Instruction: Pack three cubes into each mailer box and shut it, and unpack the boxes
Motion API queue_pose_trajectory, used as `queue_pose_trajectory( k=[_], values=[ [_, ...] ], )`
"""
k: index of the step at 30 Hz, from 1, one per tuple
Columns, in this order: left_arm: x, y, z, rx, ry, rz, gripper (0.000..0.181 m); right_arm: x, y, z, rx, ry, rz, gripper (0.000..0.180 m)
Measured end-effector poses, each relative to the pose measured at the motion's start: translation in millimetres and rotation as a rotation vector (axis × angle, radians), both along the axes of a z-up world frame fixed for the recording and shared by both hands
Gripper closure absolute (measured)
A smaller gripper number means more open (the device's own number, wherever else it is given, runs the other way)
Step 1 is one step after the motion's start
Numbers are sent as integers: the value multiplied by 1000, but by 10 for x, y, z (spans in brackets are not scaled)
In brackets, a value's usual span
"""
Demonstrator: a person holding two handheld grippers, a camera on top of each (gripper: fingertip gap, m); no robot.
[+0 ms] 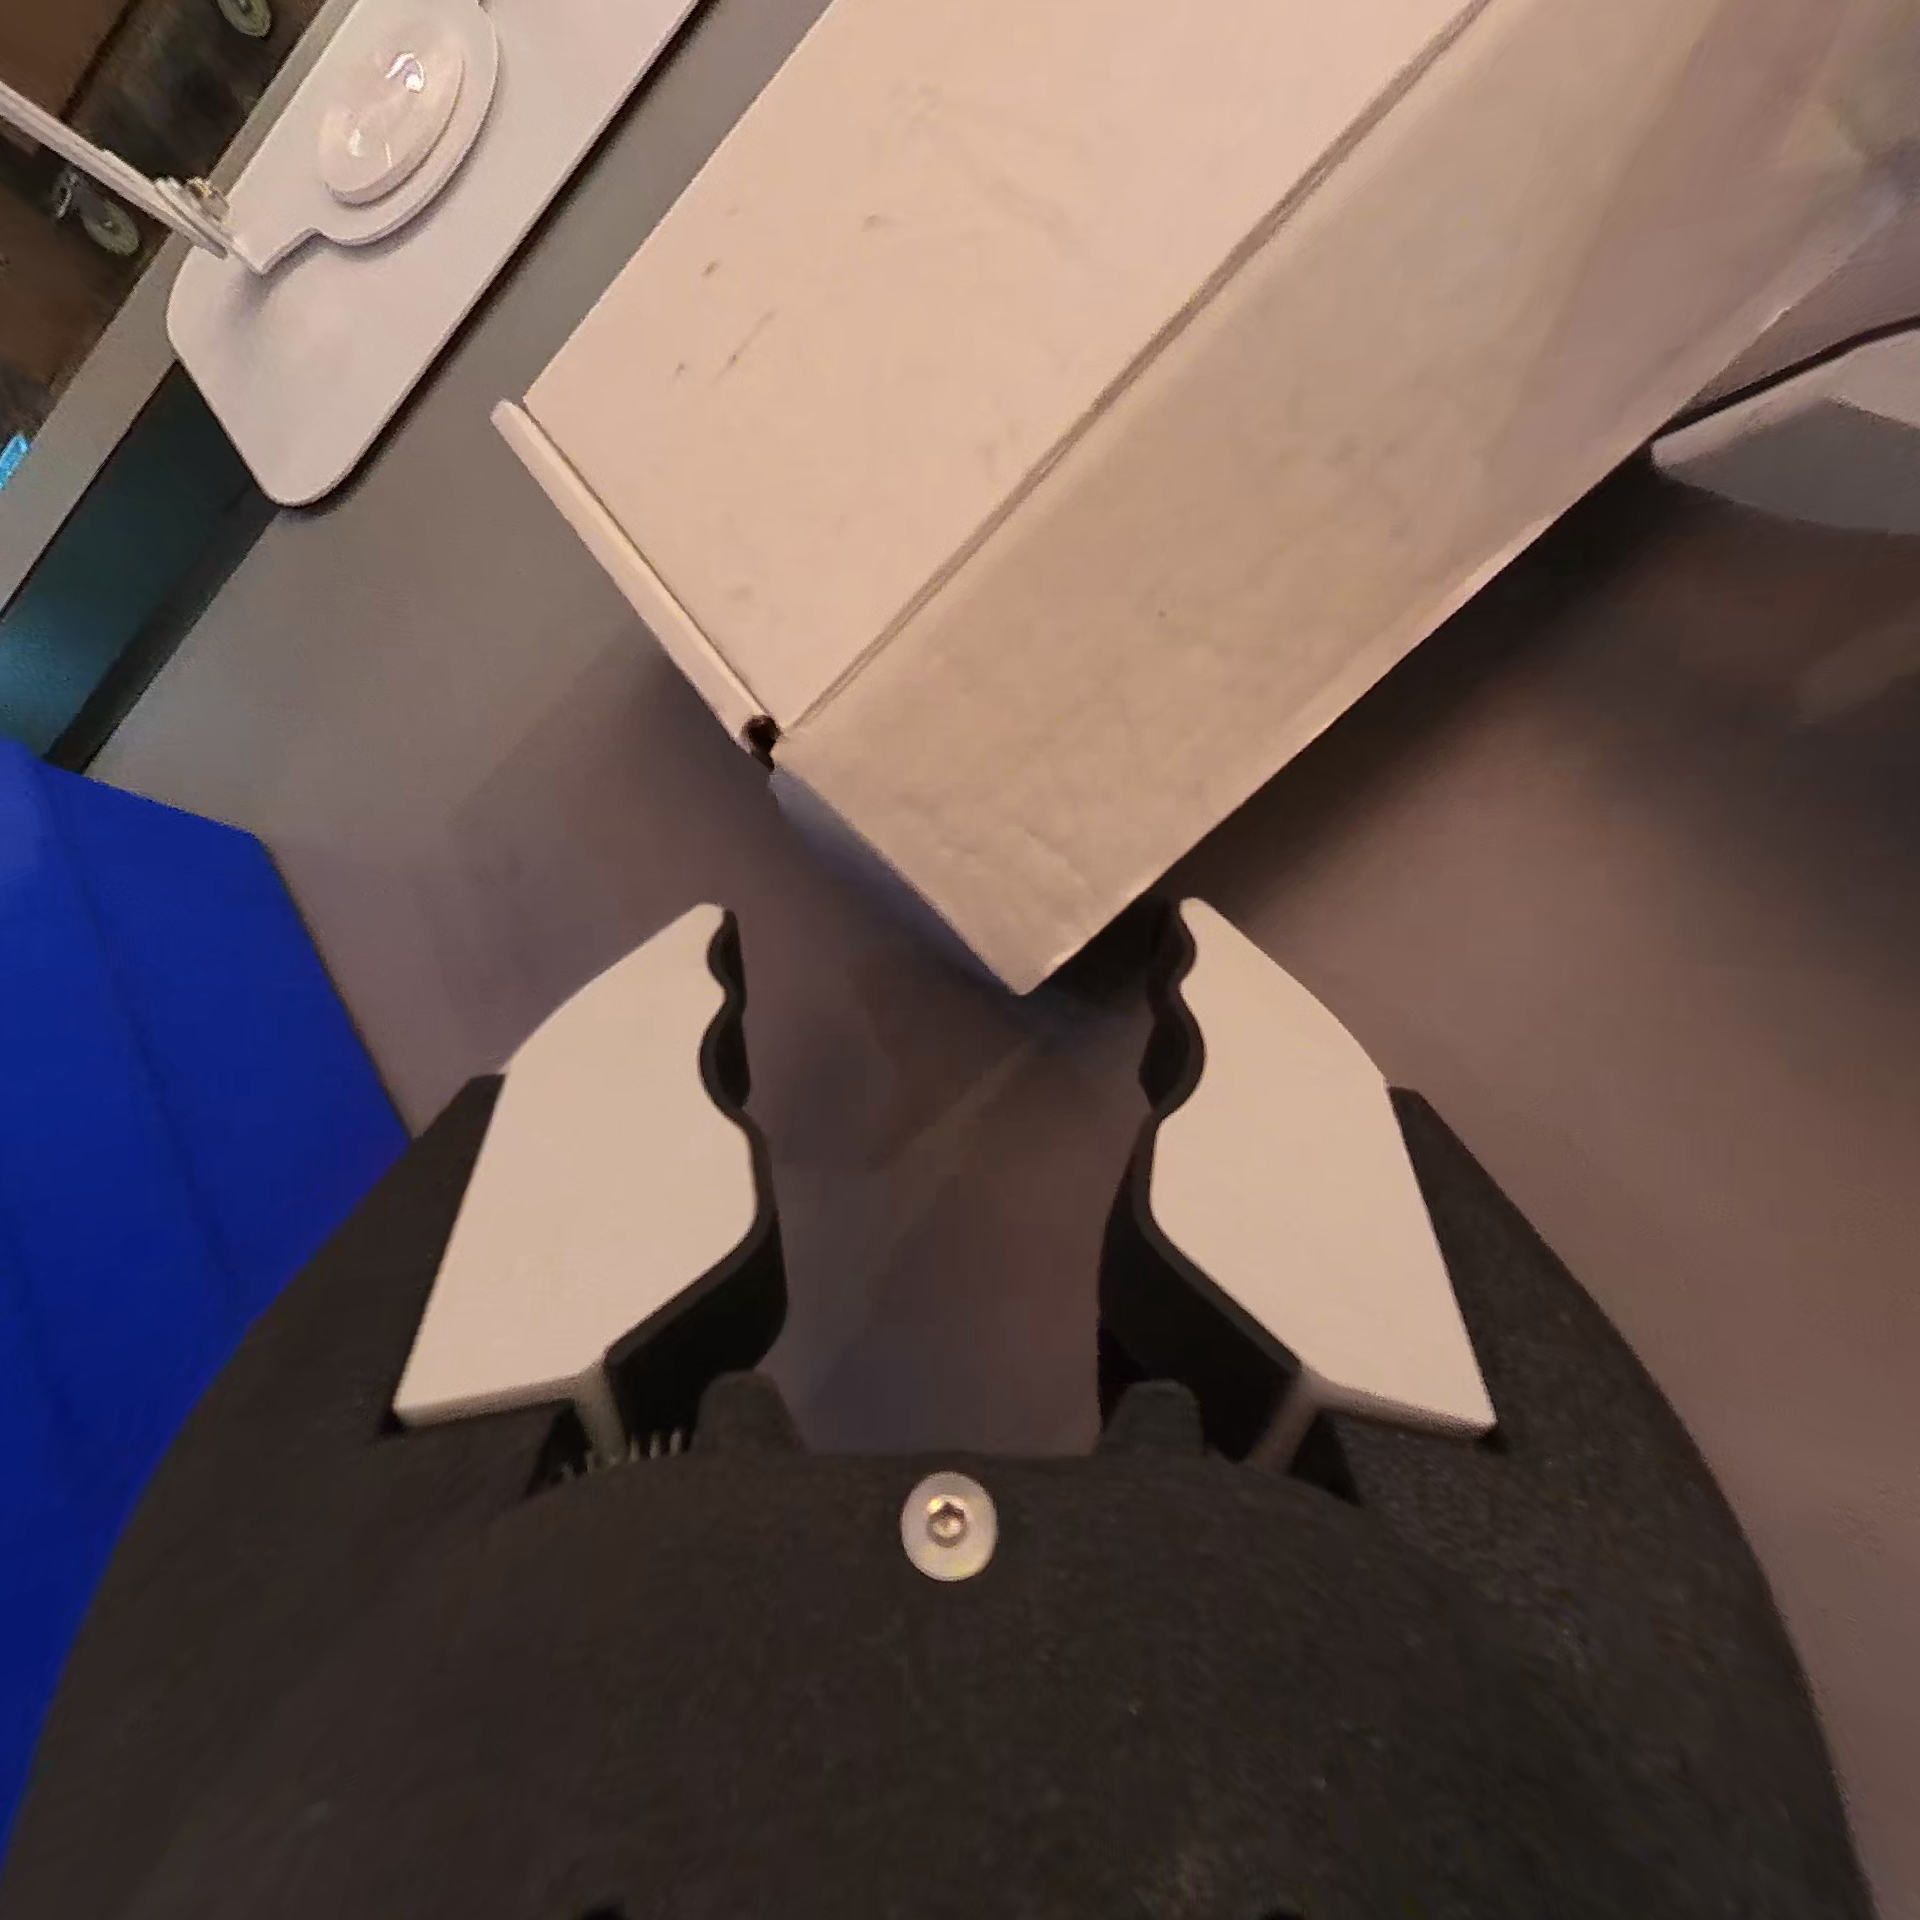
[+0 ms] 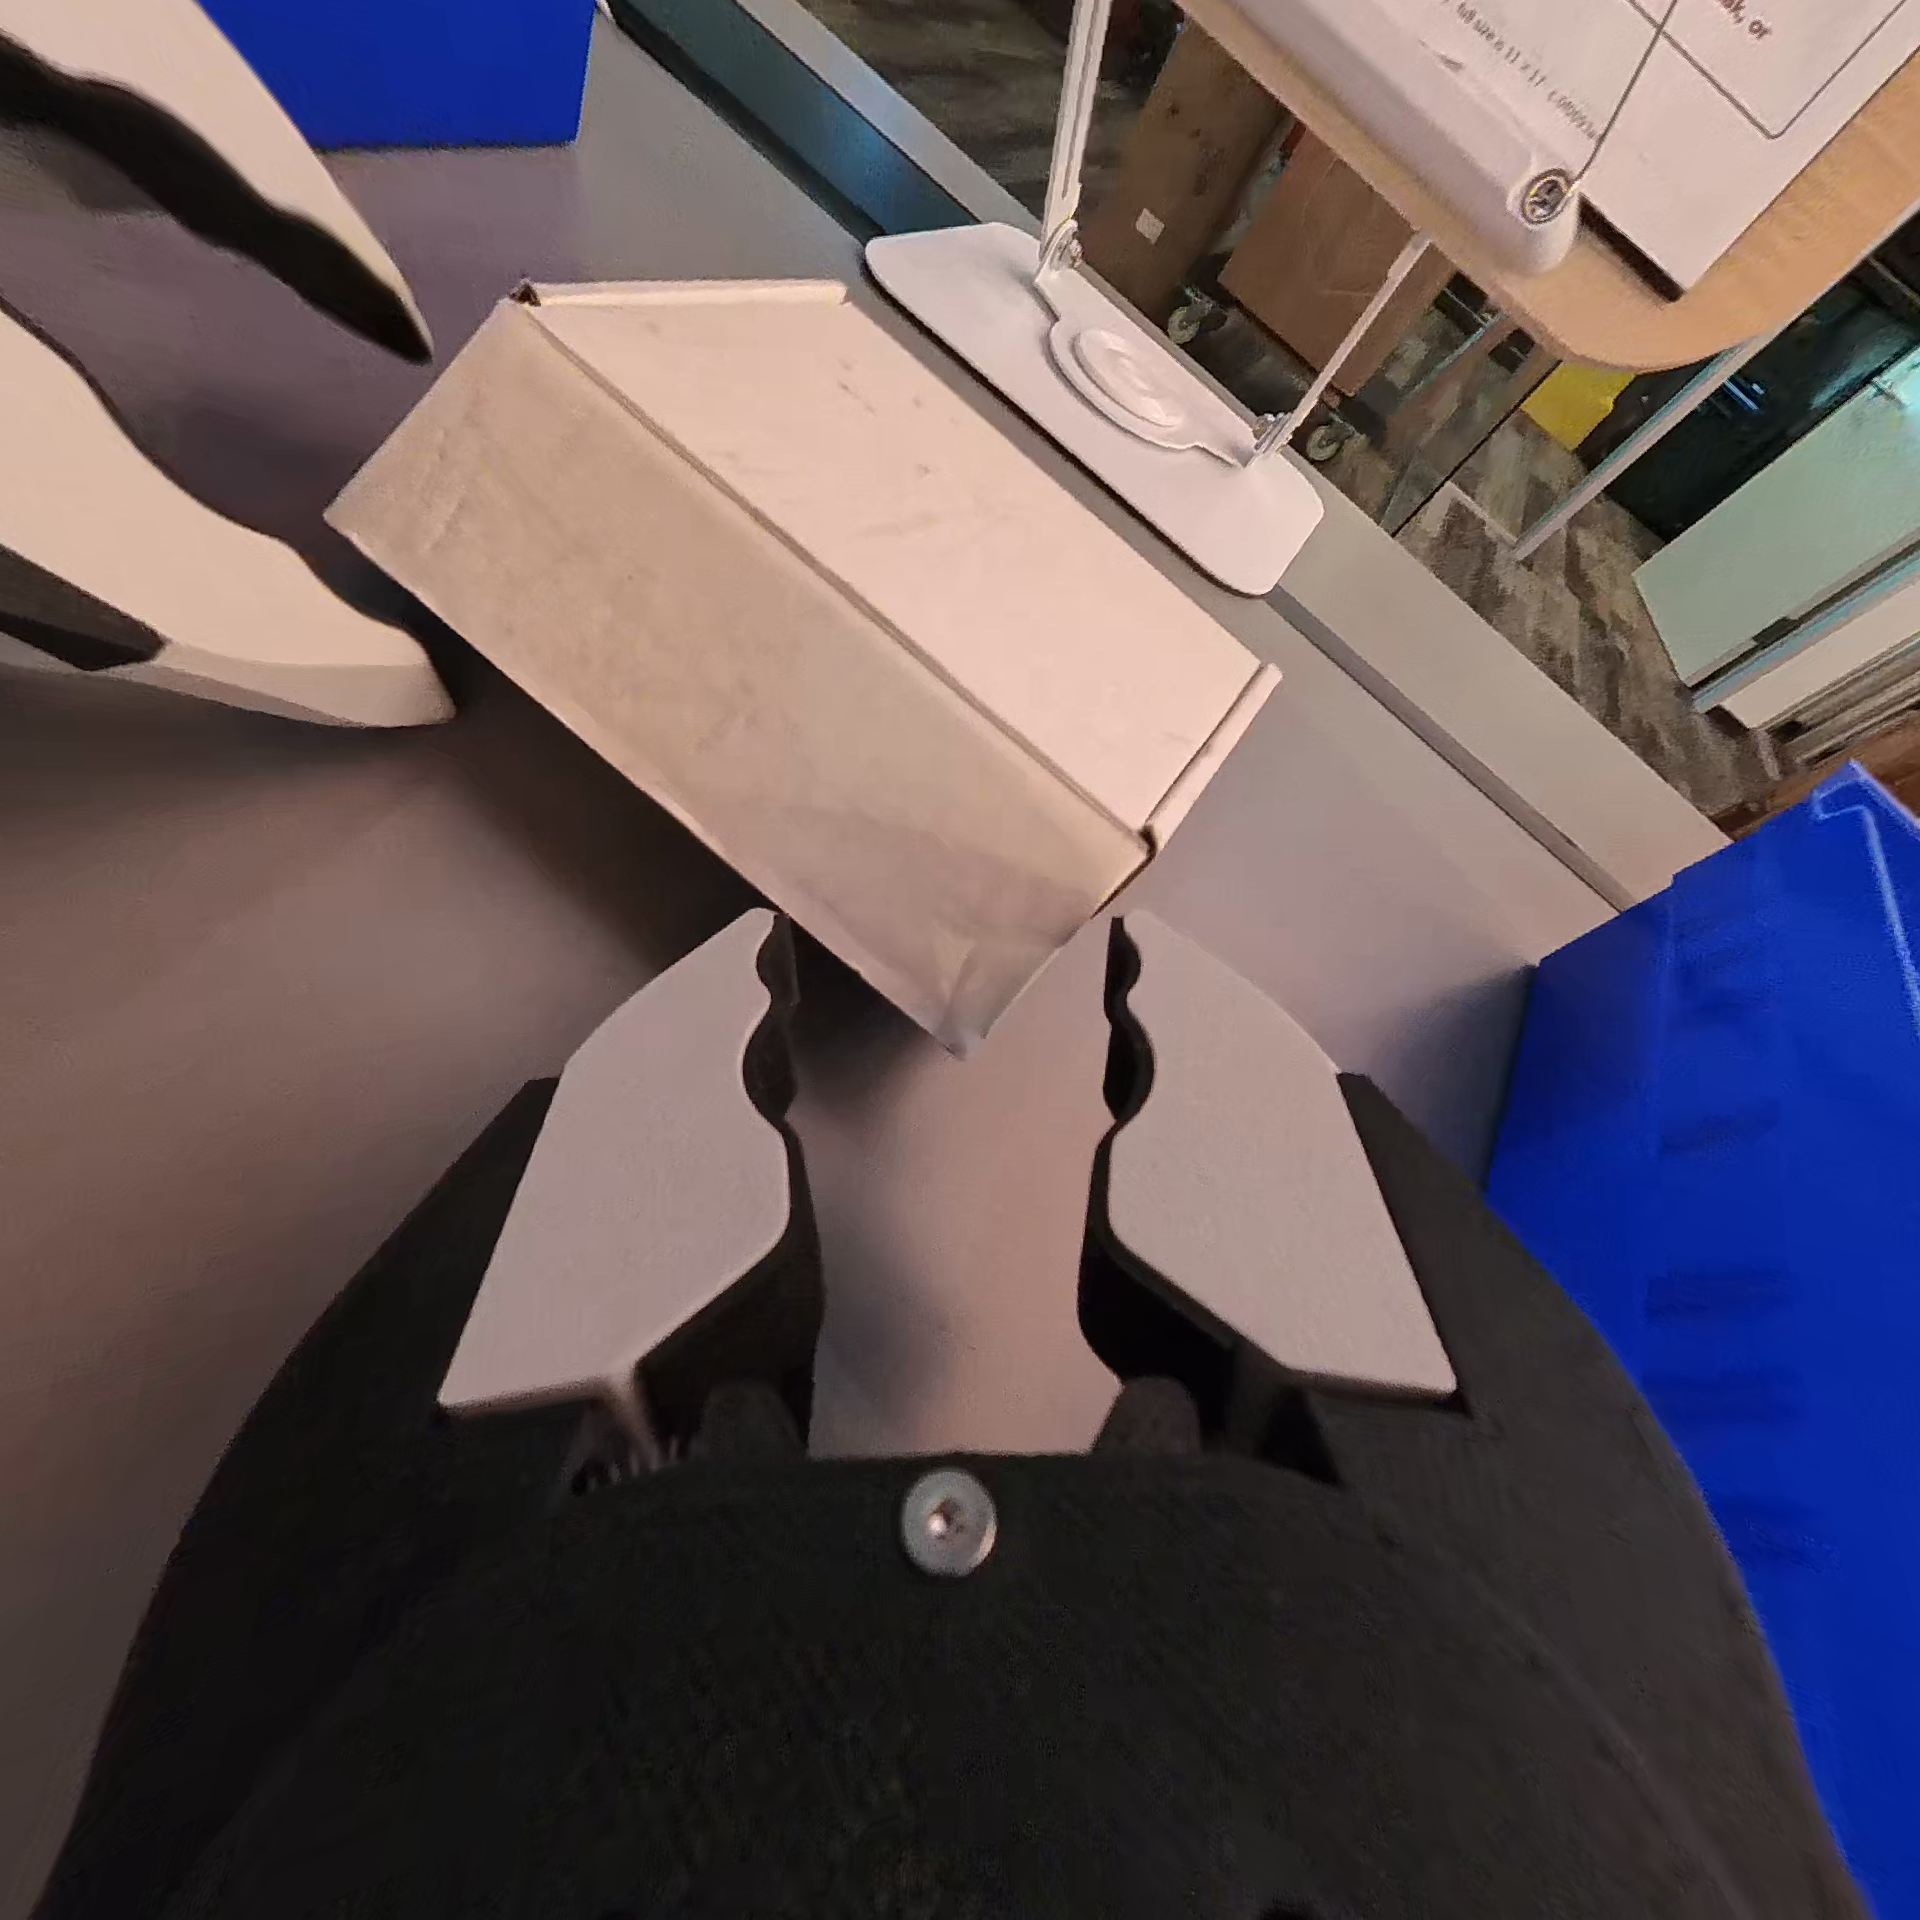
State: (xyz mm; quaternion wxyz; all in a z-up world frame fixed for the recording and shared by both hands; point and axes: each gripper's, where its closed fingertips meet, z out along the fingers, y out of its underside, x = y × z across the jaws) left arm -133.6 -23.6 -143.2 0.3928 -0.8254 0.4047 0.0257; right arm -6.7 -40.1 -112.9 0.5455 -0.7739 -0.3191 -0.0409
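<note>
Left wrist view: at the left edge stands a blue bin on the grey table. Above it, near the table's far edge, lies the flat white base of a stand. The left gripper occupies the lower centre with its jaws apart and nothing between them. The closed white mailer box rests on the table just ahead of the fingertips, turned so that one lower corner points toward the gap between them; whether the right fingertip touches that corner cannot be told. At the upper right, part of the other gripper shows as a blurred white shape beside the box.

Right wrist view: at the far left the left gripper's white fingers appear, spread, close to the box's left end. The mailer box, lid down, lies at centre on the table, set diagonally. The right gripper holds its jaws apart, and the box's near corner projects into the gap between the fingertips without visible clamping. Behind the box stands the white stand base, at the table's far edge. A second blue bin fills the right edge.
</note>
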Motion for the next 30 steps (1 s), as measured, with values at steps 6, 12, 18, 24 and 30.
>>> queue_pose_trajectory(
  k=[6, 12, 18, 24, 30],
  values=[
    [90, 6, -12, 41, -42, -69, 127, 17, 4, 93, -7, 90, 3, 129],
    [15, -23, 12, 95, 2, -53, 127, 51, -60, -98, -113, 57, 19, 116],
    [55, -2, -8, 64, -30, -70, 135, 36, -9, -238, -210, 72, -9, 110],
    [113, 4, -21, 45, -60, -102, 147, 29, 14, -253, -233, 88, -9, 126],
    [139, -69, -46, 15, -21, -139, 150, 92, 9, -207, -229, 67, -42, 137]
  ],
)
